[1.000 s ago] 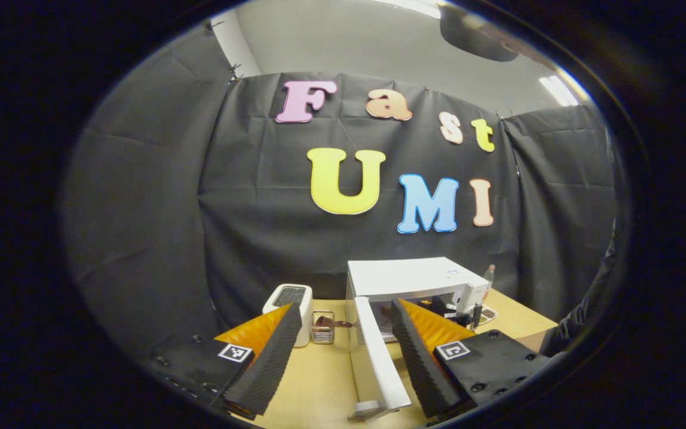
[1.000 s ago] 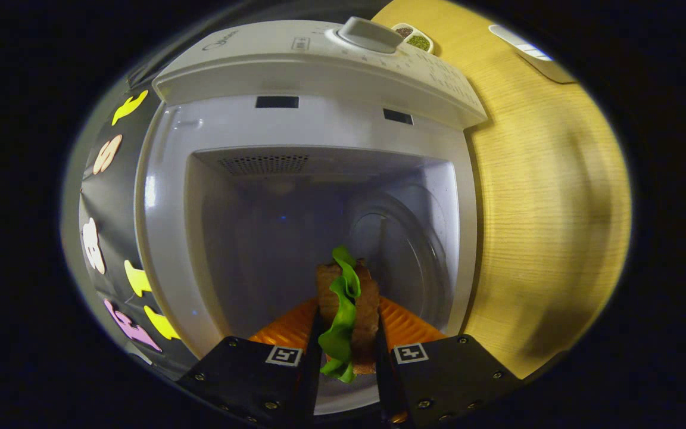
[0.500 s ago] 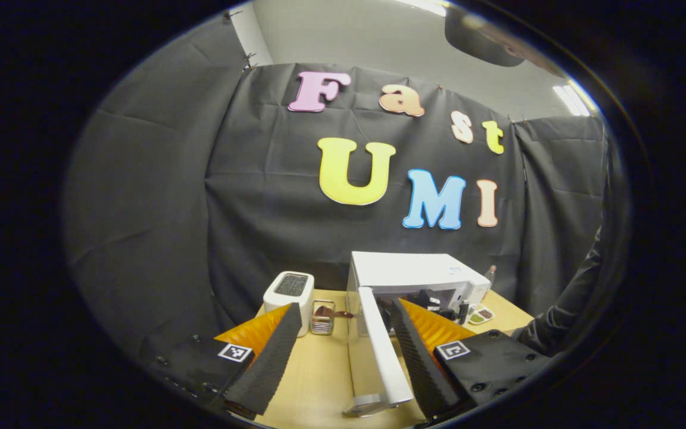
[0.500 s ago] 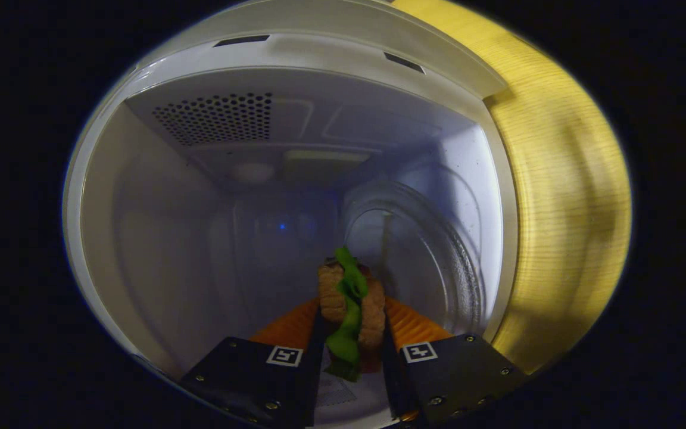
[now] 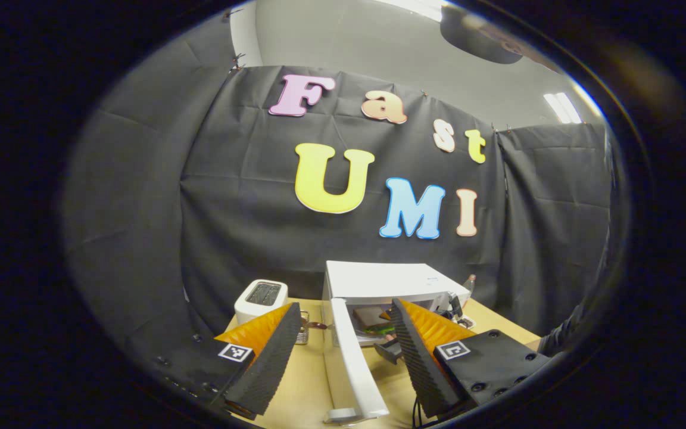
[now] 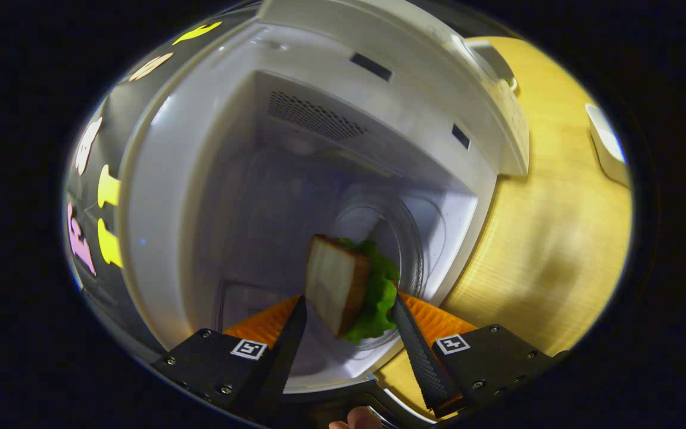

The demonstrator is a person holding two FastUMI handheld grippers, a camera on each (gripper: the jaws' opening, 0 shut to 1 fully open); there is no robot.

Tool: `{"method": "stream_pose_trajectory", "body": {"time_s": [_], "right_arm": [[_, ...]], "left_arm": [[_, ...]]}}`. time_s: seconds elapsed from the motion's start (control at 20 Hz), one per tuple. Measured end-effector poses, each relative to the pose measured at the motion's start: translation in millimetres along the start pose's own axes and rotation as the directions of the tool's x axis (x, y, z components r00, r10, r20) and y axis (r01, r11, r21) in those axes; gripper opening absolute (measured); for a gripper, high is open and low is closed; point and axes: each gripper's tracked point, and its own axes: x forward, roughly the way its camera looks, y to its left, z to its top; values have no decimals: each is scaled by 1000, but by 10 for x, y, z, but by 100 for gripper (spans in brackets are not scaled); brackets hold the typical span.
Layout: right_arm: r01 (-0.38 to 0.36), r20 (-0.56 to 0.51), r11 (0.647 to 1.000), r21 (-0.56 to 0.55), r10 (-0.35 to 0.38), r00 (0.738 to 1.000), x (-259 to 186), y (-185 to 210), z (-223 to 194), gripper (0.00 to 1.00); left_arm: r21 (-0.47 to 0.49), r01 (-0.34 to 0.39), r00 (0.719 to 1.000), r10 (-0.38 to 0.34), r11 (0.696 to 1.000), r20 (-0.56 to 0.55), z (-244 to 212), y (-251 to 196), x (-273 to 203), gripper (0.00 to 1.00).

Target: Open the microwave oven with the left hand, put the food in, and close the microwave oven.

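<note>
Right gripper (image 6: 346, 333) letting go: we are leaving the sandwich (image 6: 349, 286) inside the microwave (image 6: 212, 179).

We are spreading the right fingers apart, clear of the bread they were clamping half a second ago, and the sandwich is resting on the glass turntable (image 6: 405, 238). Our left gripper (image 5: 343, 351) is hanging open and empty beside the open door (image 5: 352, 363). Farther off, the sandwich is showing in the cavity, so closing looks next.
</note>
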Motion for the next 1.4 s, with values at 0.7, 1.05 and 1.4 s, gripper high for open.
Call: {"method": "stream_pose_trajectory", "body": {"time_s": [0.7, 1.05, 1.4], "right_arm": [[-122, 34, 743, -658, 191, 981, -2114, 300, 795, 87], [-34, 187, 543, -839, 347, 919, -3155, 479, 1486, 87], [8, 237, 480, -877, 418, 877, -3710, 541, 1887, 87]], "left_arm": [[27, 114, 993, -114, 993, 10, -161, -710, 390, 96], [39, 155, 987, -157, 987, 27, -163, -1307, 591, 97], [42, 46, 998, -48, 998, 48, -94, -1410, 637, 96]]}}
